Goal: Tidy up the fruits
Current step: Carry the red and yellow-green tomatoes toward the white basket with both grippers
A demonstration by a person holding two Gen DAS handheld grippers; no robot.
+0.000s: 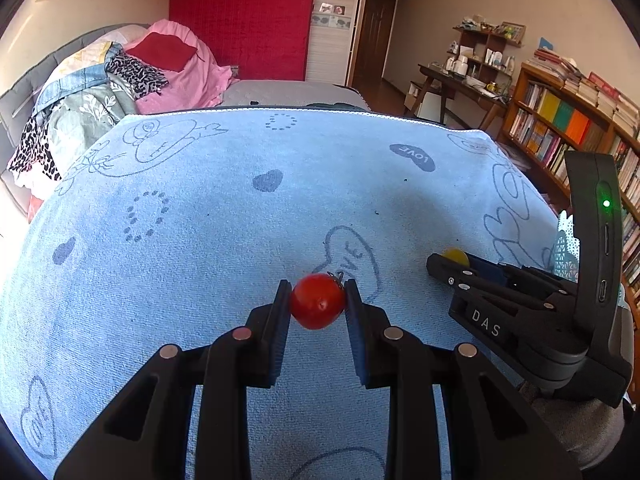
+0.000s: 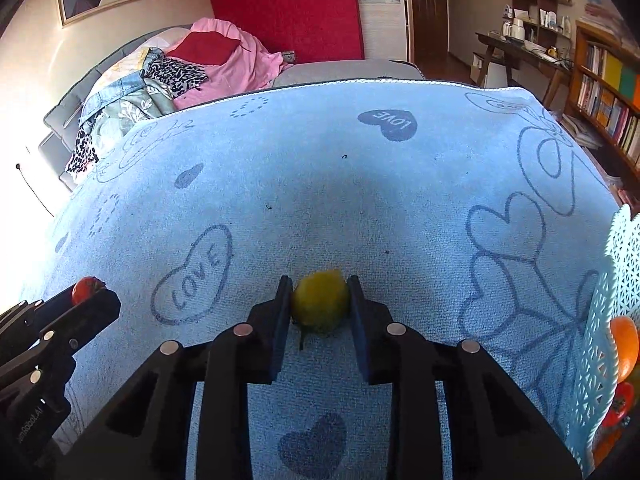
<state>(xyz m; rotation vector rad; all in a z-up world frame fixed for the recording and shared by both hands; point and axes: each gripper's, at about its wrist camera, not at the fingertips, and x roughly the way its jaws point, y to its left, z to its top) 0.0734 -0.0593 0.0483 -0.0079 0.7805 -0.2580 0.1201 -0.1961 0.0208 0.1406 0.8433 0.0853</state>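
A small red tomato (image 1: 318, 301) with a green stem sits between the pads of my left gripper (image 1: 317, 296), which is shut on it just above the blue towel (image 1: 240, 200). My right gripper (image 2: 320, 300) is shut on a small yellow tomato (image 2: 320, 305), its stem trailing below. In the left wrist view the right gripper (image 1: 440, 262) shows at the right with the yellow tomato (image 1: 455, 257) peeking behind its tip. In the right wrist view the left gripper (image 2: 96, 294) shows at the lower left with the red tomato (image 2: 85, 288).
A light blue lattice basket (image 2: 612, 320) stands at the right edge of the towel (image 2: 360, 184), holding an orange fruit (image 2: 624, 346) and red fruit (image 2: 618, 408). Behind the table are a bed with piled clothes (image 1: 120, 80), a bookshelf (image 1: 568, 128) and a desk (image 1: 460, 80).
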